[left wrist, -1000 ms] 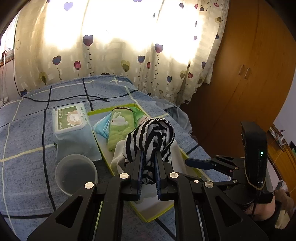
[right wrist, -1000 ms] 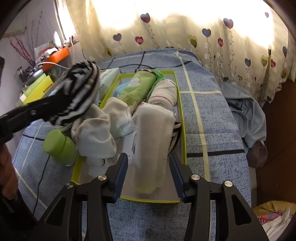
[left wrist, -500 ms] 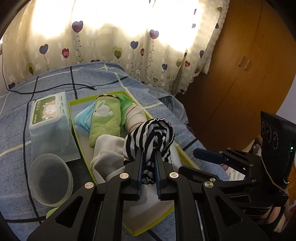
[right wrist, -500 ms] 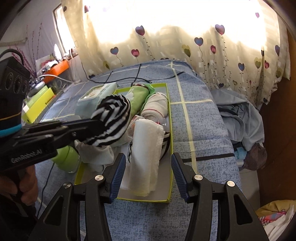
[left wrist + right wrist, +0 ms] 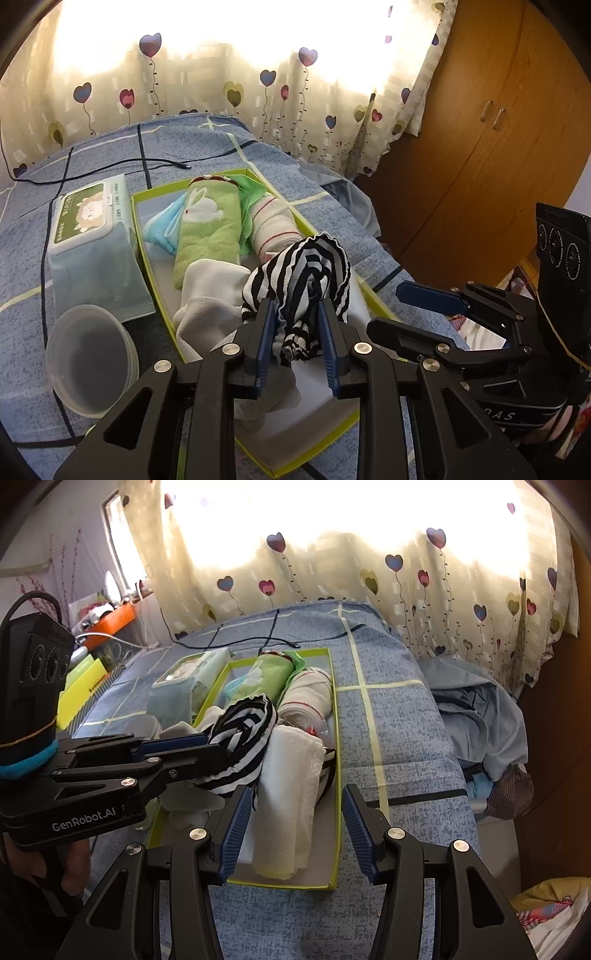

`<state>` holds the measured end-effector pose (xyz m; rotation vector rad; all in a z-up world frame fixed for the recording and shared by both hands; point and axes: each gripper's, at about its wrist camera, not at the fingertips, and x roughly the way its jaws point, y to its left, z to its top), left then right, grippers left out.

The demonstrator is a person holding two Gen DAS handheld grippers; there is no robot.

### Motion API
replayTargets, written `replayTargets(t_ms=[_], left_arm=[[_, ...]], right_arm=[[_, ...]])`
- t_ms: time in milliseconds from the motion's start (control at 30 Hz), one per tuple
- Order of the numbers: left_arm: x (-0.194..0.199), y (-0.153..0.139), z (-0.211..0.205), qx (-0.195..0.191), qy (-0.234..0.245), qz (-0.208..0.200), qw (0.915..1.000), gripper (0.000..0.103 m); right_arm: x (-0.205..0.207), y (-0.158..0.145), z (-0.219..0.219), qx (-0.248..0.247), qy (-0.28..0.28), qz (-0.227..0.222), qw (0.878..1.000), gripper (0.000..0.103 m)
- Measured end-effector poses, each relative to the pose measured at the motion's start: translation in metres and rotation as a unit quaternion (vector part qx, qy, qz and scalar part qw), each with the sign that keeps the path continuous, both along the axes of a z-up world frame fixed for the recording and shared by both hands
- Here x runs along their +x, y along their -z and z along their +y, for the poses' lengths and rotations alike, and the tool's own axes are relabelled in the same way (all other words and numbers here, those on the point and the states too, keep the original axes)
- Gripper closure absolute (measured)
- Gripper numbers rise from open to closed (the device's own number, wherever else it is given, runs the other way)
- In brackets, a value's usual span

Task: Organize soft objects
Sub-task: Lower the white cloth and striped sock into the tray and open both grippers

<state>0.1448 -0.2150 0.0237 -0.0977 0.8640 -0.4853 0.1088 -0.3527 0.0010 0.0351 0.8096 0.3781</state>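
Your left claw (image 5: 297, 325) is opening, the black-and-white striped cloth (image 5: 308, 273) still bunched between its pads over the green-rimmed tray (image 5: 373, 295) on the bed (image 5: 399, 716). Your right claw (image 5: 293, 810) hangs spread and empty above the rolled white towel (image 5: 291, 786) lying in that tray.
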Motion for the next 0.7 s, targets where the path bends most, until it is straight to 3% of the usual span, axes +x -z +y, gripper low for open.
replayTargets(t_ms=[533, 700], left_arm=[[-0.016, -0.022, 0.019, -0.001, -0.025, -0.043, 0.9988, 0.076], [-0.027, -0.027, 0.025, 0.005, -0.030, -0.051, 0.9982, 0.076]], right_arm=[[-0.010, -0.016, 0.015, -0.006, -0.006, -0.012, 1.000, 0.052], [-0.019, -0.024, 0.024, -0.010, -0.010, -0.021, 1.000, 0.042]])
